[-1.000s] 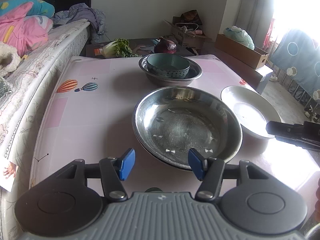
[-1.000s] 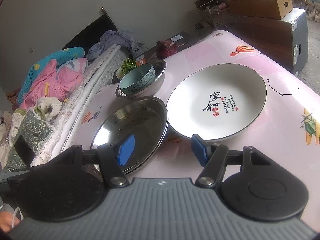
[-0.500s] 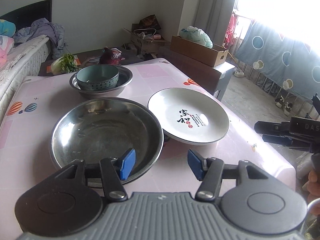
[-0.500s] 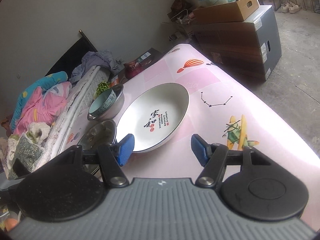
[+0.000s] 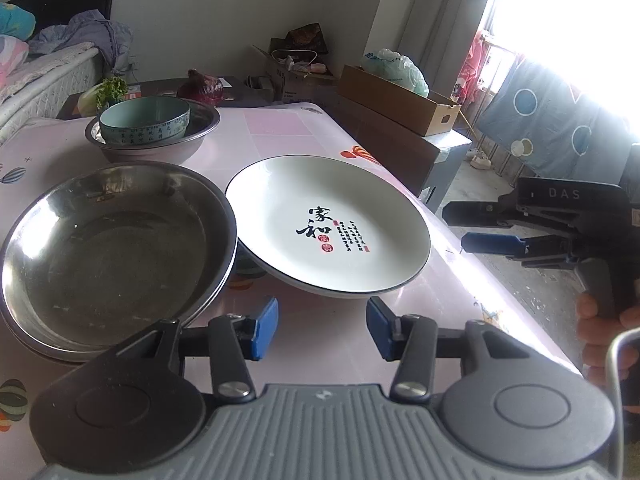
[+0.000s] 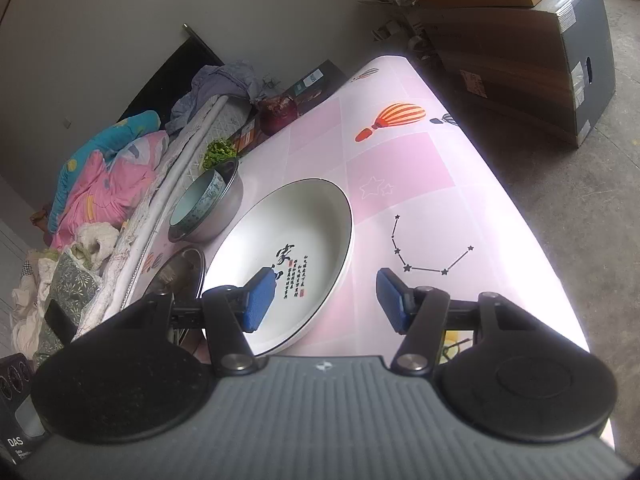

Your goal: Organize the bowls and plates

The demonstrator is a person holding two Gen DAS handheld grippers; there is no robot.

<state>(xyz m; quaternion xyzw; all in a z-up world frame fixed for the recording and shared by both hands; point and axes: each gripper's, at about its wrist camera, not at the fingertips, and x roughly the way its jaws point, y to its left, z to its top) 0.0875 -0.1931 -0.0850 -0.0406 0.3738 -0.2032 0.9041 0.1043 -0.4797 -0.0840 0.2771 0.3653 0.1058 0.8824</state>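
Note:
A white plate (image 5: 328, 224) with black characters lies on the pink table (image 5: 280, 128), its left rim over a wide steel dish (image 5: 112, 248). Behind them a teal bowl (image 5: 144, 122) sits inside a steel bowl (image 5: 160, 148). My left gripper (image 5: 322, 326) hovers just short of the plate's near rim, jaws closing with nothing between them. My right gripper (image 6: 326, 300) comes in from the plate's right side; its jaws are closing with the white plate's (image 6: 280, 264) rim between them, pads not touching. It also shows as the right gripper (image 5: 468, 228) beside the plate.
The table's right edge (image 6: 532, 232) drops to a concrete floor. A wooden cabinet (image 6: 520, 48) with a cardboard box stands beyond it. A bed with bedding (image 6: 108, 176) runs along the table's far side. A person's hand (image 5: 600, 328) holds the right gripper.
Both grippers have swung from the steel dish to the white plate. The right gripper now straddles its rim. Both pairs of jaws have narrowed a little.

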